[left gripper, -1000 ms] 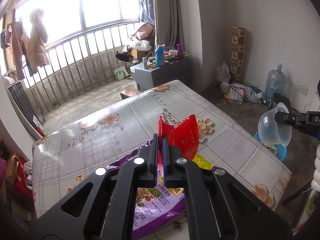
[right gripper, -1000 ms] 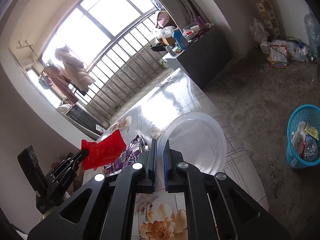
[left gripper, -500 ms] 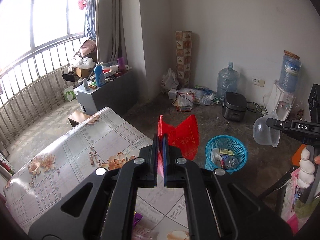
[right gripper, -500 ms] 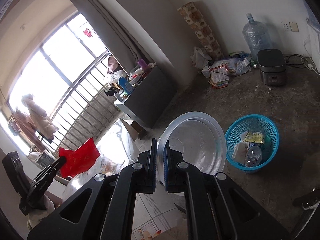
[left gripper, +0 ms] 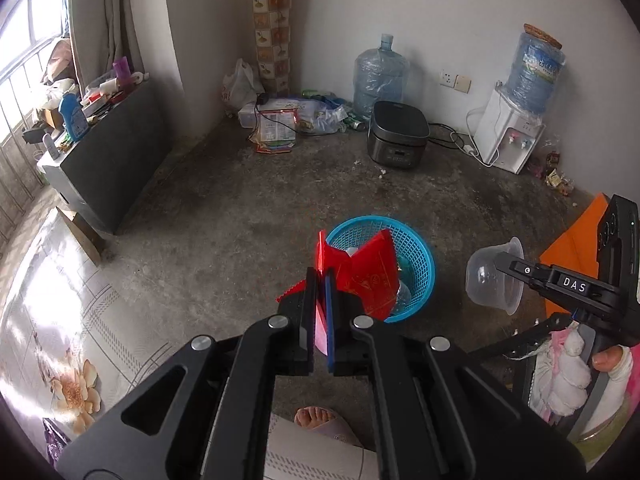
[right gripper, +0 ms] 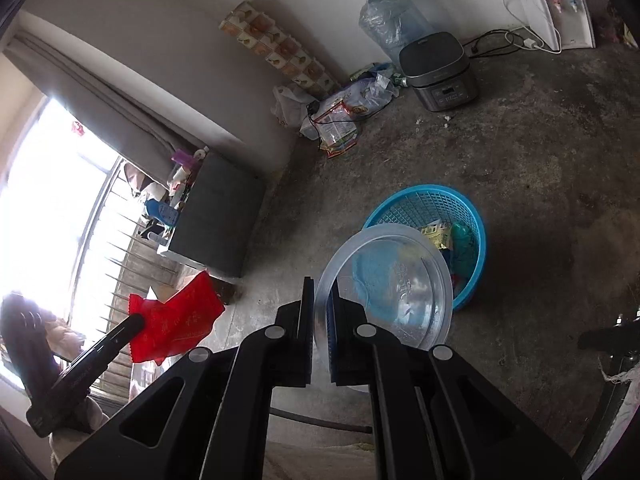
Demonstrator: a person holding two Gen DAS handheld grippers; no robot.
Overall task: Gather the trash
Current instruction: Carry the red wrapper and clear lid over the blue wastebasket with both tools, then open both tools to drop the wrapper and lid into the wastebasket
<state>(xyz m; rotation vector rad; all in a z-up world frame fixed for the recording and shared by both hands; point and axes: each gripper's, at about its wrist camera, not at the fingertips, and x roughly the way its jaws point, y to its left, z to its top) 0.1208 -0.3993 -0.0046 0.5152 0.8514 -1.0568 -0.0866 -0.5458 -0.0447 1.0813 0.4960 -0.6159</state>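
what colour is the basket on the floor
Bright blue, with an open mesh wall. The basket shows best in the right wrist view.

Bare concrete floor [left gripper: 248, 216]; white walls [left gripper: 440, 8]; dark cabinet [left gripper: 108, 164] beside a bright, curtained window [right gripper: 44, 200].

Plastic, foil and rough concrete, seen from both wrist cameras.

We see a left gripper [left gripper: 320, 280] and right gripper [right gripper: 320, 292] of matt black plastic with shiny round metal pins. The left one pinches a glossy red wrapper [left gripper: 370, 276], crinkled like foil or plastic film, with a zigzag-cut edge. The right one pinches a clear plastic bowl [right gripper: 394, 284], smooth, thin and faintly cloudy. A blue basket [left gripper: 416, 256] is moulded plastic lattice with a slight sheen. The floor [left gripper: 248, 216] is bare grey concrete, rough and stained. The table cover [left gripper: 52, 292] looks like glossy flower-printed vinyl. A rice cooker [left gripper: 398, 134] has a dark satin shell.
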